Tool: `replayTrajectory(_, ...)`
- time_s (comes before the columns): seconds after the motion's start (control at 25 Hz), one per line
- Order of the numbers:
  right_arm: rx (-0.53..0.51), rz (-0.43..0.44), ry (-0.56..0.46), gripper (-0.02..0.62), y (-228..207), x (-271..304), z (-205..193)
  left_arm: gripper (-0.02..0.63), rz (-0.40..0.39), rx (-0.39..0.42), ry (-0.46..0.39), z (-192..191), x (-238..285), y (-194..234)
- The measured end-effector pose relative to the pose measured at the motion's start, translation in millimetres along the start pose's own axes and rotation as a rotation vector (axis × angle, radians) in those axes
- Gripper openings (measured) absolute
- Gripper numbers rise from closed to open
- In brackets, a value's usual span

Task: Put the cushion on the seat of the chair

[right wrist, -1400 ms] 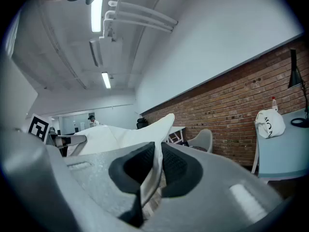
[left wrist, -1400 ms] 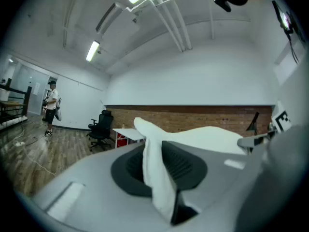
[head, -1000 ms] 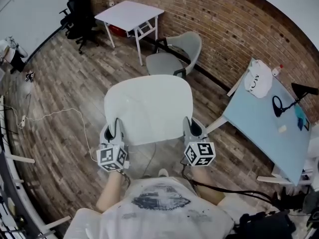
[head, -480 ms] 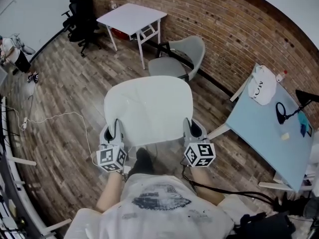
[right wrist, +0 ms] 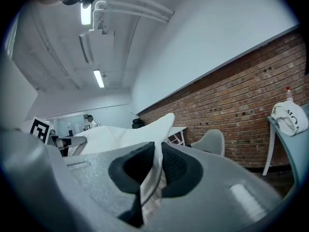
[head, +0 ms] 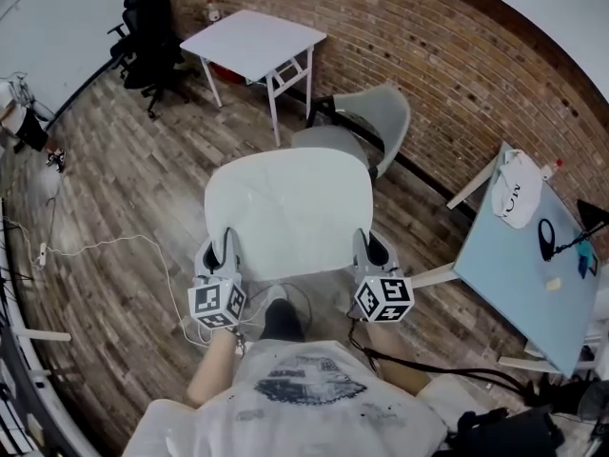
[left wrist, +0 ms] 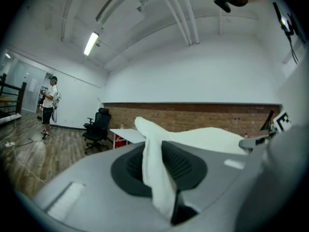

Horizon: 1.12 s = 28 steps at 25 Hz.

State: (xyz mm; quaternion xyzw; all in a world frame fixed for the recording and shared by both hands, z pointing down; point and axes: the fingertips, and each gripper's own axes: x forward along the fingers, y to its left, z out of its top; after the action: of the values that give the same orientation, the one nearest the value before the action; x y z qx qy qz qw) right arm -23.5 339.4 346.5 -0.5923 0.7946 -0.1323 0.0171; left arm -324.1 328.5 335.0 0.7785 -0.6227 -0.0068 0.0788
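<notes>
I carry a flat white cushion (head: 288,213) level in front of me, held at its two near corners. My left gripper (head: 222,251) is shut on the cushion's left corner (left wrist: 155,178), the fabric pinched between its black pads. My right gripper (head: 371,248) is shut on the right corner (right wrist: 152,178) the same way. Just beyond the cushion's far edge stands the grey shell chair (head: 366,122), its seat (head: 328,139) partly hidden by the cushion. The chair (right wrist: 212,141) also shows in the right gripper view against the brick wall.
A white table (head: 252,41) stands beside the chair by the brick wall (head: 457,74). A pale blue table (head: 519,265) with a white cap (head: 515,201) lies at right. A black office chair (head: 147,31) is far left. A cable (head: 105,250) trails on the wood floor. A person (left wrist: 48,105) stands far off.
I have walked forward with the cushion toward the grey chair; chair and tables have slid nearer and rightward in view. Both grips hold unchanged.
</notes>
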Motion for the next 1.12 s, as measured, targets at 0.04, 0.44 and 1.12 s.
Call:
replayTrajectory(0.04, -0.001, -0.004, 0.002, 0.035, 6.0, 16.7, 1.4, 0.054, -0.003, -0.002, 0.001, 2.8, 12.8, 13.6)
replayTrajectory(0.44, 0.008, -0.084, 0.022, 0.035, 30.4, 163.7, 13.6, 0.054, -0.076, -0.025, 0.032, 20.4, 147.6, 108.2)
replayTrajectory(1.12, 0.055, -0.213, 0.004, 0.035, -28.3, 275.7, 25.0, 0.054, -0.200, 0.006, 0.072, 22.4, 312.5, 115.7)
